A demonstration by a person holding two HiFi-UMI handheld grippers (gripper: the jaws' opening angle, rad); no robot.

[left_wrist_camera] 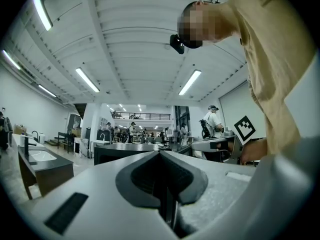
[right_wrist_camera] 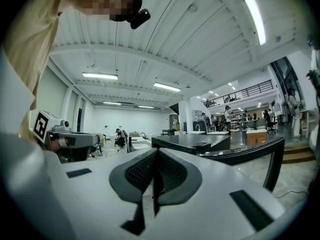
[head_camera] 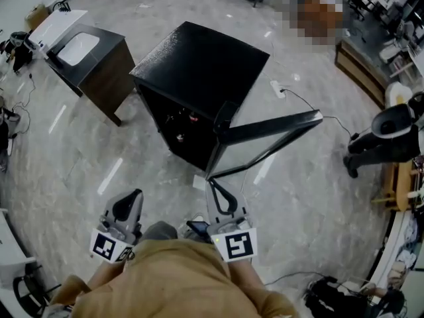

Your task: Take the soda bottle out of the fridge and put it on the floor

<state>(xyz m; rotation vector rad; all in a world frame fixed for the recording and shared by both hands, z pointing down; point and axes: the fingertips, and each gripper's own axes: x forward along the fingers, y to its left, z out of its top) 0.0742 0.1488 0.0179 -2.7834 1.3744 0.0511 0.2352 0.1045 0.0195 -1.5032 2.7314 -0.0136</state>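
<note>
Looking down on a black fridge [head_camera: 199, 65] standing on the pale floor [head_camera: 305, 204], with its door [head_camera: 271, 128] hanging wide open toward the right of the head view. Showing a dark compartment behind that door, facing the person.

Holding the left gripper [head_camera: 136, 194] low and close to the body, well short of the fridge and pointing level toward it. Keeping its pads [left_wrist_camera: 150, 171] pressed together, gripping nothing, with only the room and the fridge top showing beyond them in the left gripper view.

Holding the right gripper [head_camera: 212, 184] beside it, a little nearer the fridge, with its tip just in front of the lower corner of the door. Closing its pads [right_wrist_camera: 170, 176] on each other as well, with nothing between them. Showing the fridge top and the open door's edge ahead in the right gripper view.

Sitting inside the compartment, on an upper level near the front: probably the bottle [head_camera: 191, 118], a small dark shape with a red spot, too dim to make out clearly. Touching neither gripper, and well apart from both.

Standing to the left of the fridge, near it but apart: a dark cabinet [head_camera: 106, 71] with a white sink [head_camera: 78, 48] set in its top.
</note>
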